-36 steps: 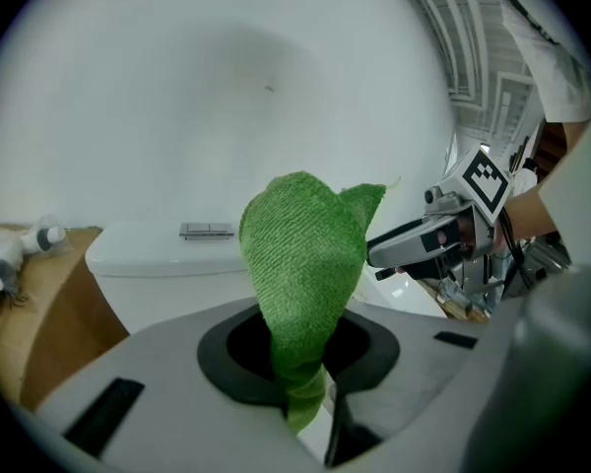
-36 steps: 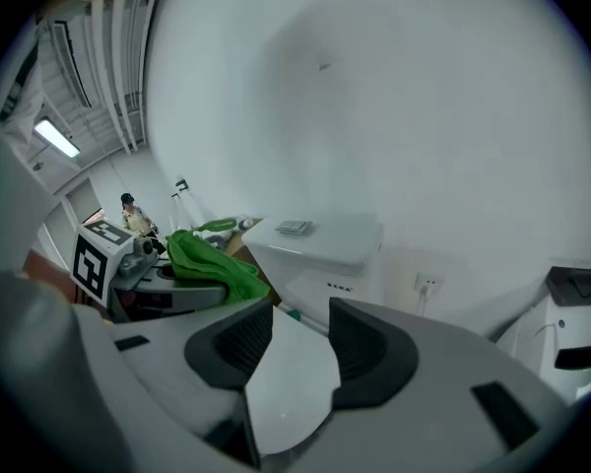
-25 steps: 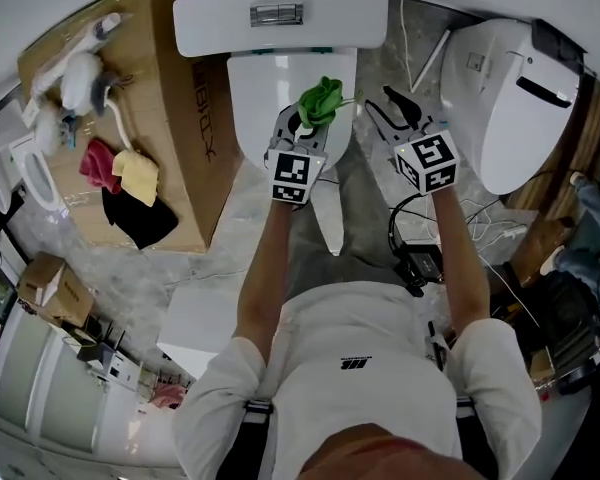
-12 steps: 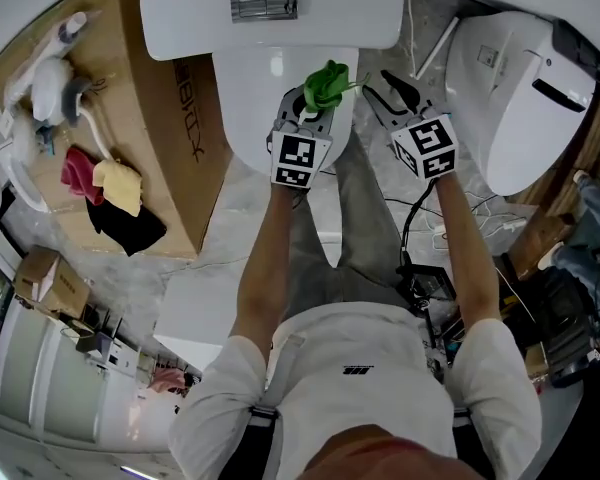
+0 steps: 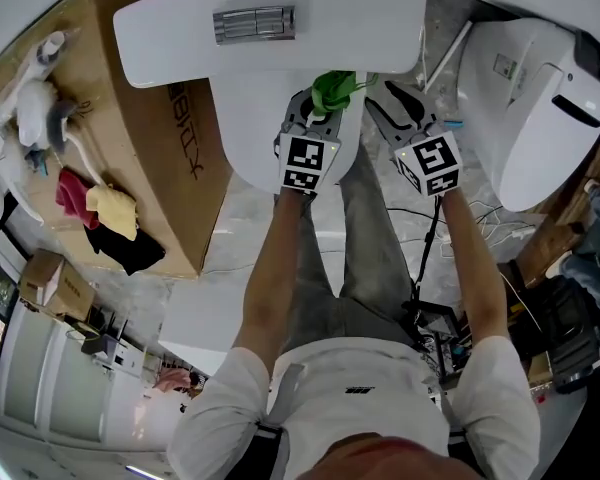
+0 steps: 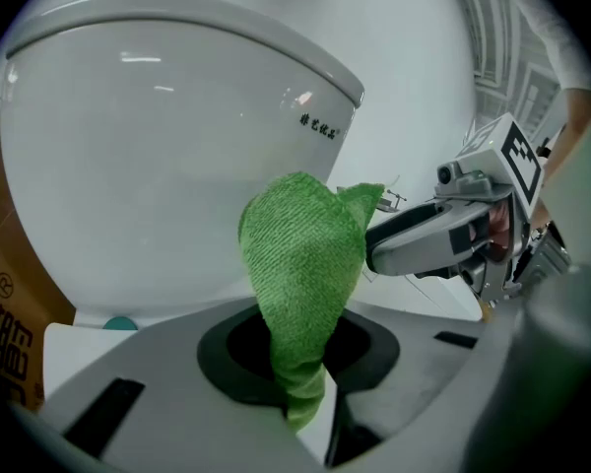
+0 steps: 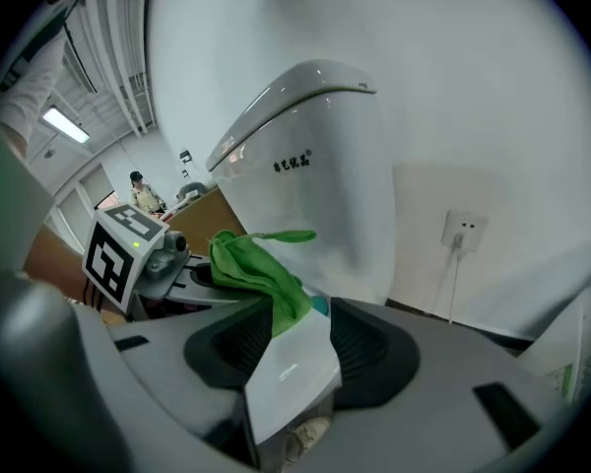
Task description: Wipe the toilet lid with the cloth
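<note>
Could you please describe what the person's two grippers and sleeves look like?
The left gripper and the right gripper are both built in grey and black. Each carries a white cube printed with black square markers. The person wears a white short-sleeved shirt with a small black logo on the chest, so the forearms are uncovered.

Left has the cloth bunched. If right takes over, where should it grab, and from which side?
Best bet: grip the loose upper bulge of the cloth, above the left gripper, whose jaws pinch its lower end. Come in from the cloth's right, where the open right gripper sits. A free corner points that way.
</note>
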`<state>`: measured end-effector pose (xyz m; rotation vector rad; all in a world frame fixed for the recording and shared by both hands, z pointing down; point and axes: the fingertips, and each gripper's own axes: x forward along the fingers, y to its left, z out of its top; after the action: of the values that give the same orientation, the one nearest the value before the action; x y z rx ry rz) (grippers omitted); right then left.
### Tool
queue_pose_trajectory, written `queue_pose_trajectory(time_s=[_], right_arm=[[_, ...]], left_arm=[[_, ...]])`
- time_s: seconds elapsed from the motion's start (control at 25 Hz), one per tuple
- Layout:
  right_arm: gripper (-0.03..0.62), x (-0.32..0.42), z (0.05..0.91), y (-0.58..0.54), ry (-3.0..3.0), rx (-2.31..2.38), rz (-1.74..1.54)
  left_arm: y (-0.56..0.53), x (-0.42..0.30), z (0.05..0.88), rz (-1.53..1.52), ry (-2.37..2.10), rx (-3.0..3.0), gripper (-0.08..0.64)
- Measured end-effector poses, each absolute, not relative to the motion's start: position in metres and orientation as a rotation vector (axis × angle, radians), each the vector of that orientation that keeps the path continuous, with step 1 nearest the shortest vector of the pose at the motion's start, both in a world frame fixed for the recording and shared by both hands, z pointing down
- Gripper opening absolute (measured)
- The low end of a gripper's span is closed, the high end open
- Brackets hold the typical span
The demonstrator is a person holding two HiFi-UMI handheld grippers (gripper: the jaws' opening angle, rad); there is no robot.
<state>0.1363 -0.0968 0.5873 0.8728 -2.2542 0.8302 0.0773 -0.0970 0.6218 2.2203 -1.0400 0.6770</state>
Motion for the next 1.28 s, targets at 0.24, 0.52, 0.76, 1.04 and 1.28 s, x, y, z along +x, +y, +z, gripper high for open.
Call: queue_pose_trajectory(time_s=[0.24, 0.52, 0.76, 1.04, 1.28], right_arm=[[0.187, 0.137, 0.613, -0.085, -2.222, 0.906, 0.822], [0.187, 0.145, 0.633, -0.089, -2.202, 0.977, 0.809], [0.187, 0.150, 0.643, -0.090, -2.194, 1.005, 0.820], [0.187, 0.147, 0.649, -0.081, -2.184, 0.989, 0.831], [0.187, 0.141, 0.649, -0.075, -2.164, 0.990, 0.824]], left_arm=[[-0.097, 0.094, 0.644, 0.673, -0.996, 2.232, 0.084], [-0.094, 0.115, 0.666, 0.657, -0.957, 2.229, 0.084], [-0.097, 0.132, 0.684, 0.663, -0.927, 2.231, 0.084], [-0.098, 0.132, 0.704, 0.698, -0.906, 2.207, 0.084], [-0.101, 0.114, 0.707, 0.723, -0.928, 2.196, 0.084]])
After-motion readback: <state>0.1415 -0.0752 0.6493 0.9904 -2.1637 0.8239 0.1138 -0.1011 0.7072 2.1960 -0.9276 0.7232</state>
